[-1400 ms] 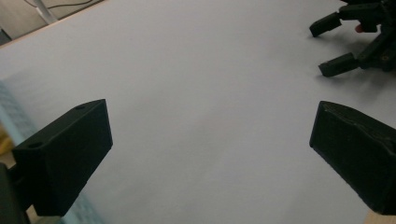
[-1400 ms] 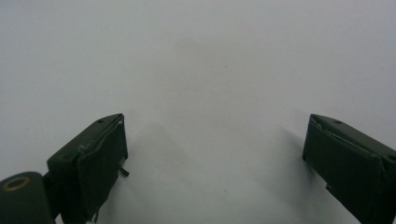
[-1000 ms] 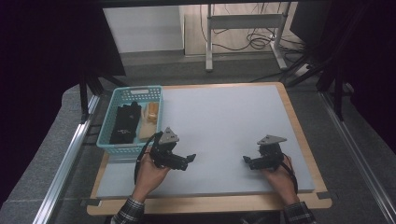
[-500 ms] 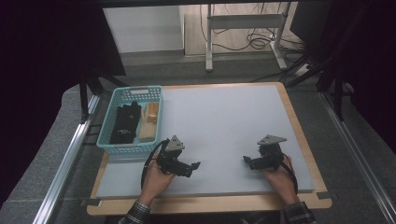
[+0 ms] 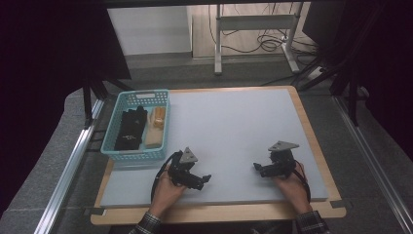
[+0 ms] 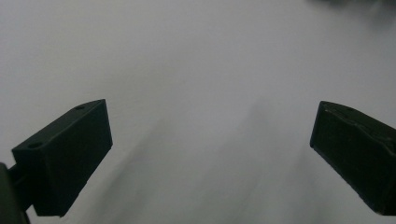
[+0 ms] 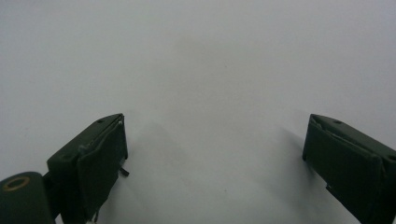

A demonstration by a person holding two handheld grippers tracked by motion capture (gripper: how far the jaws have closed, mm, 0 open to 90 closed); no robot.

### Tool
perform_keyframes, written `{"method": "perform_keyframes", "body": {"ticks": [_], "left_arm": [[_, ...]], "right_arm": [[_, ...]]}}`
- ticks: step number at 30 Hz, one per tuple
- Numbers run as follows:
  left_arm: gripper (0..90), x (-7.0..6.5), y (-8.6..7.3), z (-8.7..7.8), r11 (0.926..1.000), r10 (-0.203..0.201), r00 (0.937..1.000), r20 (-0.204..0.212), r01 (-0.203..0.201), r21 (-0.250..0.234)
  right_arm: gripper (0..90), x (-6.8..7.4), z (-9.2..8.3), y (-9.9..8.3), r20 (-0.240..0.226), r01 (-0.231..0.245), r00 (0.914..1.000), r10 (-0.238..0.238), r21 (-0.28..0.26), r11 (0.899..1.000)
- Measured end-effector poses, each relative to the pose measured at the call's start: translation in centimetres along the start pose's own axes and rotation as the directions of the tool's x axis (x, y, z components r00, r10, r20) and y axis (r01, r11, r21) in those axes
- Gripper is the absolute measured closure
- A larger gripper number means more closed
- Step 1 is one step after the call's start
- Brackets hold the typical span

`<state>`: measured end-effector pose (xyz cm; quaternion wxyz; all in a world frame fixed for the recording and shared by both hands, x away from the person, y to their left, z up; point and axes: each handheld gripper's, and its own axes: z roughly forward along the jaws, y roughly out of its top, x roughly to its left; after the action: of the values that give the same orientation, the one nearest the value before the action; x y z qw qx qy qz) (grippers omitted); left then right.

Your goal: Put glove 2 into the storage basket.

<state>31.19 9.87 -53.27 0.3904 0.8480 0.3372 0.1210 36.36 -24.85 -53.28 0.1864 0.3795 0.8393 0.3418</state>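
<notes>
My left gripper (image 5: 203, 180) rests low on the grey mat near the front edge, just right of the basket's near corner, held by a hand. In the left gripper view its gripper (image 6: 210, 158) stands open, jaws wide apart over bare mat with nothing between them. My right gripper (image 5: 258, 168) sits near the front right of the mat, pointing left. In the right gripper view that gripper (image 7: 215, 163) is open too, with plain grey surface between the jaws.
A teal plastic basket (image 5: 119, 153) stands at the mat's left side, holding a black folded item (image 5: 130, 129) and tan blocks (image 5: 157, 126). The grey mat (image 5: 238, 122) lies on a wooden board (image 5: 219, 213). A metal rail (image 5: 73, 165) runs along the left.
My left gripper has drawn back from beside the basket toward the front edge and swung slightly right. The right gripper has stayed still.
</notes>
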Motion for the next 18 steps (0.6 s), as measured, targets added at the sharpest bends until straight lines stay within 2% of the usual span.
{"method": "perform_keyframes", "body": {"ticks": [7,8,11,18], "left_arm": [[0.0,-0.5,-0.6,1.4,0.998,0.004,0.9999,-0.014,-0.003,0.063],[0.0,-0.7,-0.5,1.5,0.9969,0.017,0.9994,-0.029,-0.015,0.077],[0.0,-0.6,-0.5,1.5,0.9969,0.006,0.9997,-0.024,-0.004,0.078],[0.0,-0.7,-0.5,1.6,0.9966,0.009,0.9996,-0.026,-0.007,0.082]], "right_arm": [[6.3,0.0,0.0,0.0,0.0,0.0,1.0,0.0,0.0,1.0],[6.3,0.0,0.0,0.0,0.0,0.0,1.0,0.0,0.0,1.0],[6.3,0.0,0.0,0.0,0.0,0.0,1.0,0.0,0.0,1.0],[6.3,0.0,0.0,0.0,0.001,0.0,1.0,0.0,-0.001,1.0]]}}
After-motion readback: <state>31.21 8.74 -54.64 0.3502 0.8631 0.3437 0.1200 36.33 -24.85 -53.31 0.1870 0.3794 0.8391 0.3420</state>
